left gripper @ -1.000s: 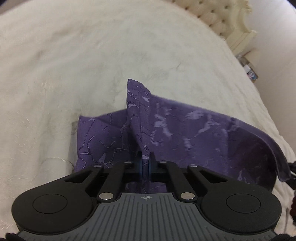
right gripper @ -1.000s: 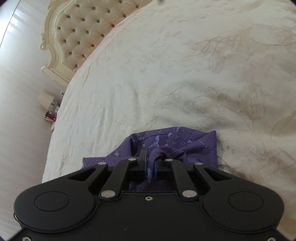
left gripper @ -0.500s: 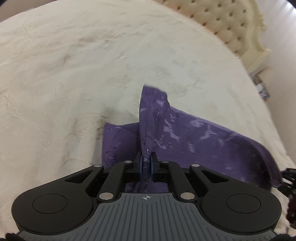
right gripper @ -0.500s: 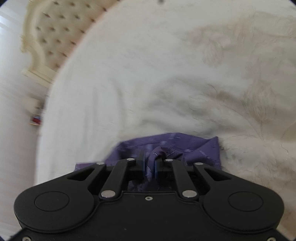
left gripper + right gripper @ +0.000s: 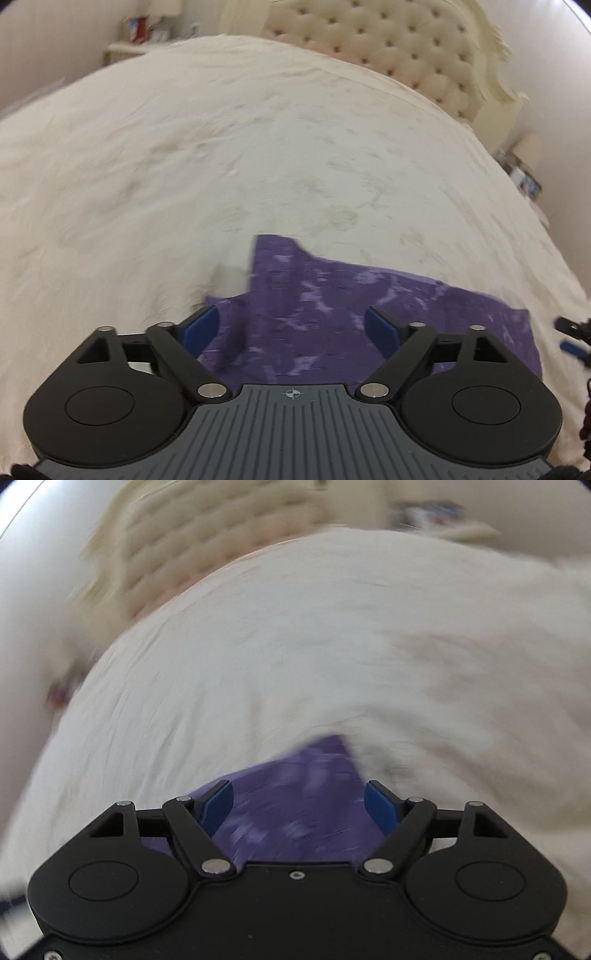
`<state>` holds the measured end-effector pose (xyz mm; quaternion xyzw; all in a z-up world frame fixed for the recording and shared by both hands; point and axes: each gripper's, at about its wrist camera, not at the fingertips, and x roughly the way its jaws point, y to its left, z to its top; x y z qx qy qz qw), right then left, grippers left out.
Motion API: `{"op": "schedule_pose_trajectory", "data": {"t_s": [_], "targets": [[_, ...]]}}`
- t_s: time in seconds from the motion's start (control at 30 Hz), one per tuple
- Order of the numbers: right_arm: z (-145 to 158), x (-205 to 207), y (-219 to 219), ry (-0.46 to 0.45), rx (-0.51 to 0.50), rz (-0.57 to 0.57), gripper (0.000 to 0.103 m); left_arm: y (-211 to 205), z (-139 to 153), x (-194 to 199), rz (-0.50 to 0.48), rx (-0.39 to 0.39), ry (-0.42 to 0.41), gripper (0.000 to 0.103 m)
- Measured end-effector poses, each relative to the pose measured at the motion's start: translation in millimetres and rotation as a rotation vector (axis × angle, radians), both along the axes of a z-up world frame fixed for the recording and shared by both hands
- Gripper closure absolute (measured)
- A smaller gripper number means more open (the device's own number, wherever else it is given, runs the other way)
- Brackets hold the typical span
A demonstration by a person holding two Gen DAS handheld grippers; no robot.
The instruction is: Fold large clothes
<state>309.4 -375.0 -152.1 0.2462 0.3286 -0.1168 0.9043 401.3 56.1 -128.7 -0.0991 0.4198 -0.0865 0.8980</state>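
Cloth (image 5: 332, 317), purple, patterned, lies folded on cream bedspread (image 5: 258, 166), near its close edge. Long axis runs across left wrist view, left to right; one corner sticks up toward headboard (image 5: 399, 48). Left gripper (image 5: 291, 328) above cloth, jaws just opened wide, blue pads (image 5: 201, 326) clear of fabric. Right gripper (image 5: 299, 805) likewise: jaws just opened, cloth (image 5: 306, 794) below, not pinched. Right view blurred.

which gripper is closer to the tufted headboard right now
Left, though not by much. The left gripper and the right gripper both hang open over the purple garment, far across the bed from the headboard.
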Motion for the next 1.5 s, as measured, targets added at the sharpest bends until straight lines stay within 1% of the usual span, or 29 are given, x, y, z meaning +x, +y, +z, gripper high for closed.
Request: {"op": "schedule_pose_trajectory", "data": {"t_s": [0.07, 0.13, 0.17, 0.23, 0.33, 0.37, 0.4, 0.47, 0.5, 0.57, 0.6, 0.7, 0.77, 0.83, 0.9, 0.97, 1.03, 1.1, 1.17, 1.23, 1.37, 1.4, 1.5], "targets": [[-1.2, 16.2, 35.4, 0.038, -0.097, 0.170, 0.022, -24.4, -4.2, 2.1, -0.052, 0.038, -0.001, 0.010], [-7.0, 31.7, 67.2, 0.061, -0.176, 0.308, 0.022, -49.0, -15.2, 10.6, -0.100, 0.079, 0.027, 0.008], [-12.0, 39.6, 82.0, 0.076, -0.208, 0.369, 0.021, -60.8, -22.9, 15.2, -0.119, 0.102, 0.043, 0.008], [-23.2, 55.8, 100.7, 0.115, -0.250, 0.438, 0.020, -72.7, -38.3, 19.8, -0.134, 0.139, 0.060, 0.008], [-43.5, 77.3, 106.8, 0.203, -0.316, 0.465, 0.020, -72.7, -62.9, 27.4, -0.100, 0.214, 0.112, 0.008], [-49.1, 80.1, 104.6, 0.225, -0.334, 0.459, 0.014, -68.0, -70.9, 30.8, -0.082, 0.230, 0.128, 0.008], [-55.9, 84.5, 97.8, 0.249, -0.346, 0.442, 0.007, -62.2, -76.5, 33.3, -0.071, 0.231, 0.140, 0.005], [-67.6, 88.8, 80.6, 0.299, -0.354, 0.395, 0.004, -49.5, -86.0, 38.5, -0.076, 0.188, 0.160, 0.002], [-72.7, 89.5, 69.8, 0.325, -0.339, 0.369, 0.002, -45.4, -88.7, 40.6, -0.084, 0.176, 0.169, 0.000], [-78.1, 89.0, 50.6, 0.343, -0.282, 0.324, 0.002, -45.7, -89.9, 45.0, -0.111, 0.199, 0.178, 0.000], [-78.6, 88.3, 45.2, 0.347, -0.277, 0.309, 0.002, -46.7, -89.4, 47.3, -0.119, 0.204, 0.184, 0.000], [-75.4, 87.3, 39.3, 0.348, -0.267, 0.310, 0.002, -43.0, -86.3, 52.2, -0.111, 0.174, 0.207, 0.000], [-70.4, 82.6, 37.4, 0.336, -0.254, 0.320, 0.002, -40.0, -77.9, 49.0, -0.105, 0.164, 0.204, 0.000], [-62.2, 69.9, 33.1, 0.313, -0.233, 0.326, 0.003, -36.7, -68.4, 39.0, -0.097, 0.159, 0.181, 0.000], [-54.1, 51.4, 31.5, 0.272, -0.209, 0.329, 0.003, -26.4, -56.3, 23.4, -0.080, 0.133, 0.164, 0.000], [-46.9, 31.1, 26.3, 0.243, -0.169, 0.322, 0.002, -10.2, -48.2, 5.0, -0.051, 0.080, 0.163, 0.000], [-43.1, 8.5, 20.0, 0.231, -0.122, 0.299, 0.002, 8.4, -45.6, -14.2, -0.017, 0.030, 0.181, 0.000], [-40.2, -13.3, 16.4, 0.231, -0.090, 0.264, 0.001, 23.5, -47.3, -29.0, 0.015, 0.002, 0.209, 0.000], [-42.9, -31.9, 6.3, 0.248, -0.059, 0.229, 0.001, 37.7, -52.4, -43.9, 0.042, -0.018, 0.245, 0.000], [-50.0, -47.7, -3.2, 0.268, -0.023, 0.200, 0.001, 51.5, -58.1, -58.3, 0.066, -0.040, 0.278, 0.000], [-67.4, -71.3, -18.3, 0.300, 0.072, 0.151, 0.001, 69.7, -72.0, -69.4, 0.105, -0.105, 0.331, 0.000], [-72.0, -72.0, -21.8, 0.298, 0.102, 0.140, 0.001, 71.9, -76.5, -69.7, 0.109, -0.129, 0.340, 0.000], [-88.2, -76.2, -35.3, 0.287, 0.258, 0.112, 0.001, 71.4, -87.0, -64.3, 0.102, -0.181, 0.352, 0.000]]}}
